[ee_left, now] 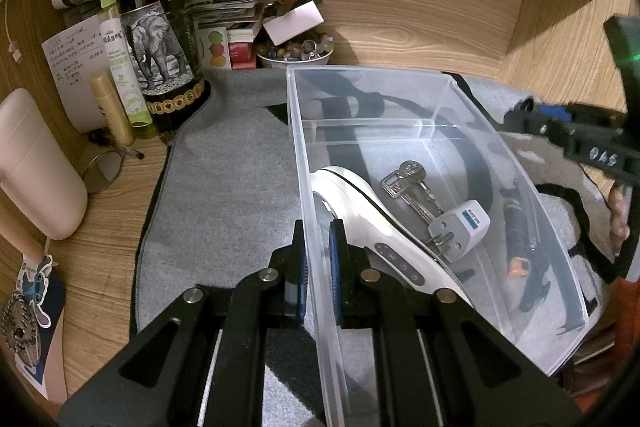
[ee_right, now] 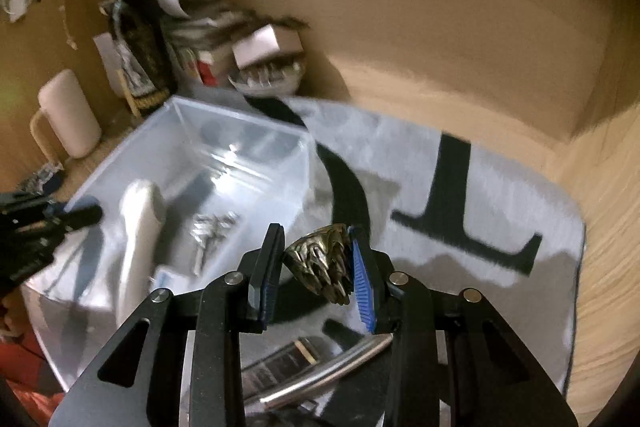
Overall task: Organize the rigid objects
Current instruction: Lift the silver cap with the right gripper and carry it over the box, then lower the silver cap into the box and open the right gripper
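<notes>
R gripper (ee_right: 316, 263) clamps brass claw piece (ee_right: 324, 267); clear bin (ee_right: 240, 131) lies ahead-left. L gripper (ee_left: 318, 247) pinches bin wall.

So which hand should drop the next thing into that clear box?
The right: its tool already holds a brass ornament near the clear box. The left tool is clamping the box wall.
</notes>
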Demonstrator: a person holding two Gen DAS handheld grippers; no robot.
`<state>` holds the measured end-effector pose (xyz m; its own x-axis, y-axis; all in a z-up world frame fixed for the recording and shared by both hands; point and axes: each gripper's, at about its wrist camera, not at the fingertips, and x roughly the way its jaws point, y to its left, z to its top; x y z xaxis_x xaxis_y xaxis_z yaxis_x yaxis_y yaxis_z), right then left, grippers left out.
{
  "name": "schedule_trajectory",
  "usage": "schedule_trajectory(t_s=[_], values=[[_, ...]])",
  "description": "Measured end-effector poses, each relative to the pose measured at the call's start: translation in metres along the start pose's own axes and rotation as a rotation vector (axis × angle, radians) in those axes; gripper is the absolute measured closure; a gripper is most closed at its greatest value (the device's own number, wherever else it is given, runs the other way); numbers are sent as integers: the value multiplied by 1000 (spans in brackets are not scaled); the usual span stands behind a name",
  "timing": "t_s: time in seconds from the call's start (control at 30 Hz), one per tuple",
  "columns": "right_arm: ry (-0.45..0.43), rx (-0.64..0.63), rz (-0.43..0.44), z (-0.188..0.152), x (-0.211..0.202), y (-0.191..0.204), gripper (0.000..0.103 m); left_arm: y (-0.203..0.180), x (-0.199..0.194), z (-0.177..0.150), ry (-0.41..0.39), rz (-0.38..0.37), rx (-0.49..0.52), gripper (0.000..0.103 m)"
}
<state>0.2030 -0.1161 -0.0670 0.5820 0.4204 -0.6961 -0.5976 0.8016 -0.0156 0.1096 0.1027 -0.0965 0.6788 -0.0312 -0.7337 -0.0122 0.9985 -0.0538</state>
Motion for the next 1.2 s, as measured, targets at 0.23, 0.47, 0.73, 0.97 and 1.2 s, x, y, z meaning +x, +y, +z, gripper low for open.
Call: schedule_trajectory(t_s=[0.23, 0.47, 0.73, 0.97, 1.2], values=[[-92, -43, 51, 22, -20, 27, 73, 0, 0, 1, 1, 1, 0, 94], [-133, -101, 117, 35, -23, 61, 73, -1, 0, 1, 1, 1, 1, 94], [-107, -152, 166, 39, -10, 90, 73, -1, 1, 1, -1, -7, -5, 94], [20, -160, 179, 30, 27, 101, 73, -1, 0, 1, -1, -10, -6, 94], [142, -170, 167, 21, 52, 98, 73, -3, 1, 0, -4, -3, 2, 94]])
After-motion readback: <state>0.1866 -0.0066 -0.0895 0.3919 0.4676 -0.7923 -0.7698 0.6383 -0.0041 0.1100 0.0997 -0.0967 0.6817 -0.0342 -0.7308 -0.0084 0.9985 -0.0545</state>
